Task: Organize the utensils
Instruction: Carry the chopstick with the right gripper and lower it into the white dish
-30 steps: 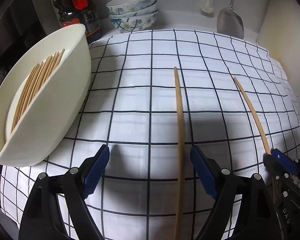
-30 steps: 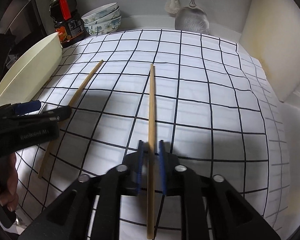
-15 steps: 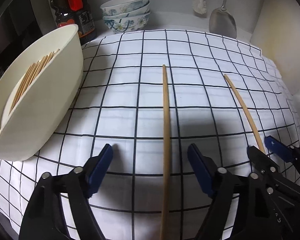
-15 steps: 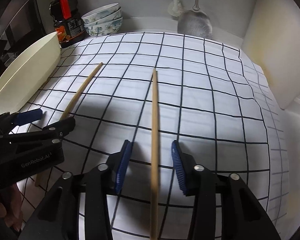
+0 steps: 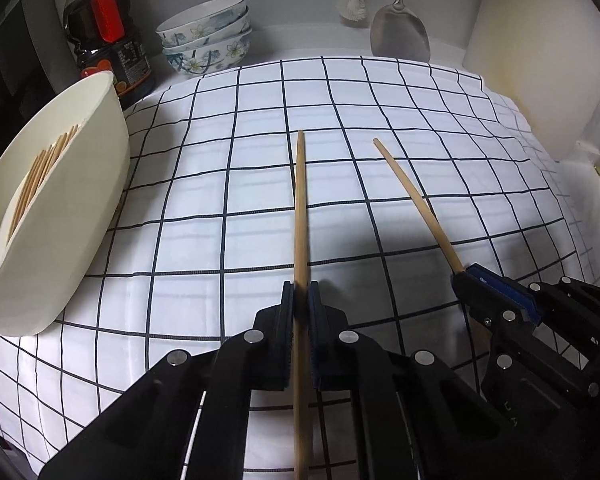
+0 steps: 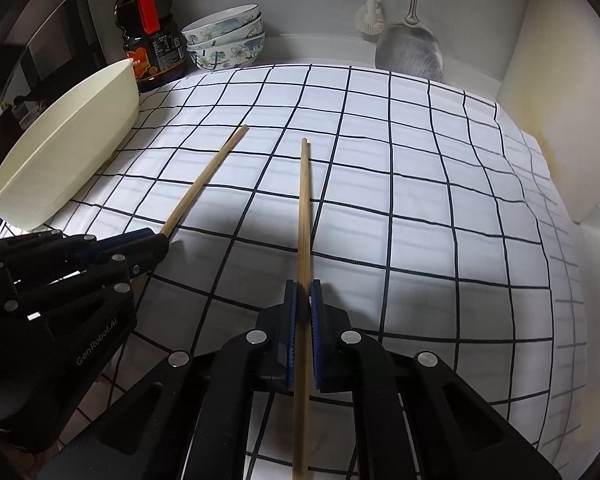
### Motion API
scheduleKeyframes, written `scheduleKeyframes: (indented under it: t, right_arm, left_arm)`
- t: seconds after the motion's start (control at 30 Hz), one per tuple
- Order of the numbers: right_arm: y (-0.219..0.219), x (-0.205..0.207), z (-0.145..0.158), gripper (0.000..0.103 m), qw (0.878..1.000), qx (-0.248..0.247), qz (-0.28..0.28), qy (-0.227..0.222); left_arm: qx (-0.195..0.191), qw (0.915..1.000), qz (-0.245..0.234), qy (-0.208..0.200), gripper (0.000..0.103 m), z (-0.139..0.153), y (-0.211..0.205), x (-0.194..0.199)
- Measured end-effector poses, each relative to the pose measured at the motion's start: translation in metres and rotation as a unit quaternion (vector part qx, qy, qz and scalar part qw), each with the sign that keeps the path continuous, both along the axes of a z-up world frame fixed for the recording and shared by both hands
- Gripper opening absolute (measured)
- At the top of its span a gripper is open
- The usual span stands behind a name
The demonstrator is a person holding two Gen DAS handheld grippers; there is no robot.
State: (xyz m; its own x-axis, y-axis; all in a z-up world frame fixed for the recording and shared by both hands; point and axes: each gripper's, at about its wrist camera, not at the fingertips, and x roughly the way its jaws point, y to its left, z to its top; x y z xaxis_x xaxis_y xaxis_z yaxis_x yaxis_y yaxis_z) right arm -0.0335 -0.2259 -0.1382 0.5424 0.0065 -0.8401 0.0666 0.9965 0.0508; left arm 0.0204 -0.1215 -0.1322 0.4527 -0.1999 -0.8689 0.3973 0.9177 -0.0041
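Chopsticks are in both of my grippers. My left hand-held gripper (image 5: 300, 304) is pinched tight on one chopstick (image 5: 300, 216), and its far tip points out over the checked cloth (image 5: 220, 184). My right hand-held gripper (image 6: 303, 300) is clamped on the other chopstick (image 6: 305, 216) the same way. The near end of each stick runs down between the black arms and off the bottom of the picture, so I cannot see where it stops.

From the left camera I see the right gripper low on the right, but only its side, and part of it is cut off by the edge. From the right camera the left gripper sits low on the left, and it hides the back of its stick.

A cream tub (image 5: 60, 216) stands at the left edge of the cloth with a bunch of chopsticks (image 5: 40, 176) leaning inside. From the right camera I only see the tub's outside wall, not what is in it.

At the back of the surface are a dark bottle (image 5: 108, 36), stacked flower bowls (image 5: 208, 40), a white brush (image 5: 352, 0) and a metal spatula (image 5: 400, 32). The tops of the brush and spatula handles are cut off.
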Motion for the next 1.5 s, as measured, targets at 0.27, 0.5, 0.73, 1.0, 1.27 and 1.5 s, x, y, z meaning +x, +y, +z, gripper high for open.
scheduleKeyframes:
  t: [0.27, 0.5, 0.73, 1.0, 1.27, 1.5]
  right_arm:
    - [-0.002, -0.009, 0.017, 0.006, 0.999, 0.037, -0.018, 0.0]
    - [0.007, -0.008, 0.054, 0.006, 0.999, 0.045, -0.018, -0.022]
    - [0.035, 0.009, 0.093, 0.006, 0.998, 0.043, 0.005, -0.053]
    - [0.086, 0.053, 0.123, 0.006, 0.994, 0.051, 0.049, -0.084]
    - [0.153, 0.104, 0.139, 0.006, 0.988, 0.064, 0.105, -0.097]
    - [0.198, 0.146, 0.125, 0.006, 0.986, 0.073, 0.131, -0.067]
  left_arm:
    - [-0.028, 0.9995, 0.015, -0.004, 0.008, 0.026, 0.015, 0.001]
    - [-0.054, 0.9978, 0.022, -0.033, 0.008, 0.074, 0.038, 0.0]
    - [-0.077, 0.994, 0.051, -0.058, 0.008, 0.116, 0.082, 0.007]
    - [-0.067, 0.9905, 0.098, -0.07, 0.008, 0.13, 0.145, 0.037]
    - [-0.051, 0.9854, 0.147, -0.067, 0.008, 0.127, 0.207, 0.081]
    - [-0.04, 0.9836, 0.17, -0.047, 0.008, 0.111, 0.241, 0.109]
